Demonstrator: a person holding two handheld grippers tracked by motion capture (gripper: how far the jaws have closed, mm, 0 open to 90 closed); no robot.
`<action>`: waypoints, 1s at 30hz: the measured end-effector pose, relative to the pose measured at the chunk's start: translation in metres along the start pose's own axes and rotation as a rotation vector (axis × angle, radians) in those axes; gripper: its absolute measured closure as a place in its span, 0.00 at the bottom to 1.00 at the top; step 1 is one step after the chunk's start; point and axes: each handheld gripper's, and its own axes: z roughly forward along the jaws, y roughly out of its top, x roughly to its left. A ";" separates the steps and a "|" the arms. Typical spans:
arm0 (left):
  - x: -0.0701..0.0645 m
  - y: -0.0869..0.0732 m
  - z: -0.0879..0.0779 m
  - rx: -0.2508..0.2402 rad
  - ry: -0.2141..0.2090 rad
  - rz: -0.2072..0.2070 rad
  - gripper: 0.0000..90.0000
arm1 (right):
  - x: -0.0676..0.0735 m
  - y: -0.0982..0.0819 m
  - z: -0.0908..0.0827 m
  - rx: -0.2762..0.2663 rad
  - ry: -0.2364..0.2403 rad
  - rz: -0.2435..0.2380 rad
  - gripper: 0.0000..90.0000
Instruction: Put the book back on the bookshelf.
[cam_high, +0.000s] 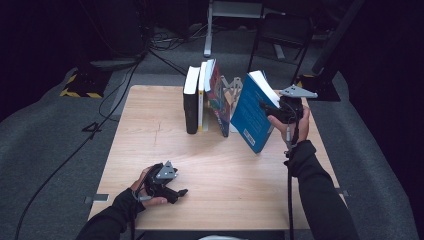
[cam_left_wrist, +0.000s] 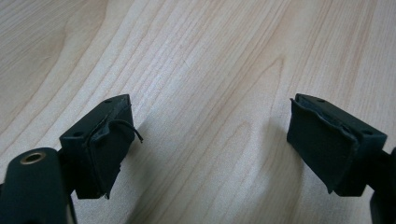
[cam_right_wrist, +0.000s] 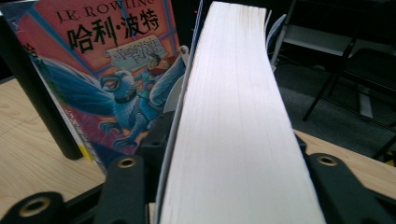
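Over at two o'clock on the worktop (cam_high: 150, 125) we have the blue book (cam_high: 250, 117) tilted up on its lower corner, its top leaning away from the row of standing books (cam_high: 202, 97). Our right tool (cam_high: 280, 111) sits at the book's fore-edge, at about three o'clock of it. From the right gripper view the white page block (cam_right_wrist: 238, 116) runs straight up between the black jaws, which flank it on both sides; whether the pads actually press on it we cannot tell, so we call that grip uncertain. Just behind, at ten o'clock in that view, stands the illustrated Harry Potter book (cam_right_wrist: 107, 70), with a black book and a yellow-spined one beyond it in the row, and a metal bookend (cam_high: 231, 90) between the row and our blue book.

Down at seven o'clock our left tool (cam_high: 177, 192) rests low on bare wood, jaws well apart, nothing between them.

Now the risks, as we judge them. If the hold is loose, the blue book could slip and slap flat onto the worktop, or pivot on that corner and swing into the Harry Potter book, toppling the row like dominoes. Squeeze on pages alone and the cover may splay open. Our left tool is too far away to steady anything.
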 end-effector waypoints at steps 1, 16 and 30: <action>0.000 0.000 0.000 0.000 0.000 0.004 0.17 | 0.001 -0.002 0.000 -0.004 0.004 0.000 0.56; 0.000 0.000 0.000 0.000 -0.001 0.003 0.17 | -0.011 -0.035 -0.012 -0.025 0.068 0.041 0.40; -0.001 0.000 0.000 -0.002 0.005 0.000 0.17 | -0.017 -0.125 -0.001 0.072 0.221 -0.057 0.47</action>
